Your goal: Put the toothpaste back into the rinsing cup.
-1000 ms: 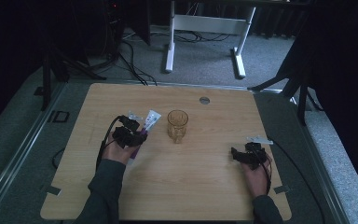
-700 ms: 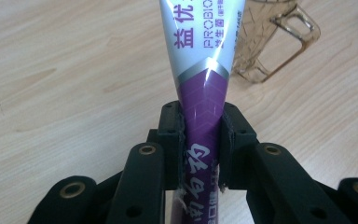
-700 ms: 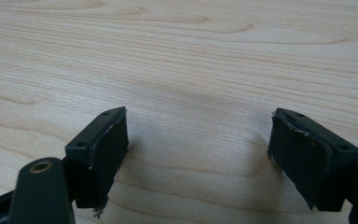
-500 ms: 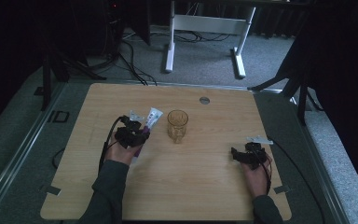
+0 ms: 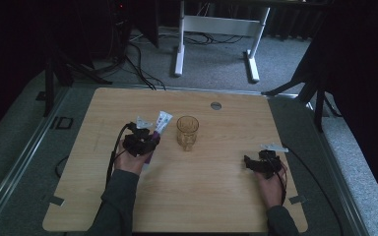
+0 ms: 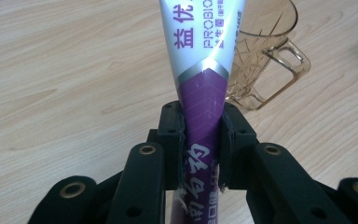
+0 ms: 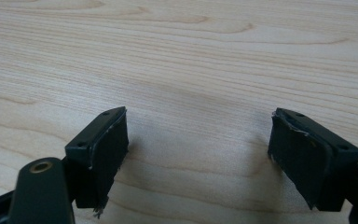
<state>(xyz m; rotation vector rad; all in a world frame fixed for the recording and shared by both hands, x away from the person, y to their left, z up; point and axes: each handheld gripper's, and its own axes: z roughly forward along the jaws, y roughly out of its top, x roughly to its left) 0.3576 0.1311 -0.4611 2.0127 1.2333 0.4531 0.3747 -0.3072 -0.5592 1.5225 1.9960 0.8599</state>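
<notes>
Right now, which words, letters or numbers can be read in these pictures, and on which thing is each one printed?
"PROBIO": on the white part of the tube, cut off at the edge.
"益优": purple characters on the tube, left of "PROBIO".
Small line under "PROBIO": too blurred to read.
White characters on the purple part, between the left gripper jaws: not legible.
Glass mug: no text.

The surface (image 5: pixel 216 172) was pale wood with a fine lengthwise grain, and a small grey disc (image 5: pixel 216 105) sat in it near the upper middle of the high view. The tube (image 6: pixel 204 60) was white above and purple below, split by a silver band, with purple lettering on the white part and white characters on the purple. The mug (image 6: pixel 265 56) was clear amber with a cut pattern, both grippers (image 6: pixel 204 140) (image 7: pixel 198 149) were black, and the floor (image 5: pixel 211 69) was grey carpet.
</notes>
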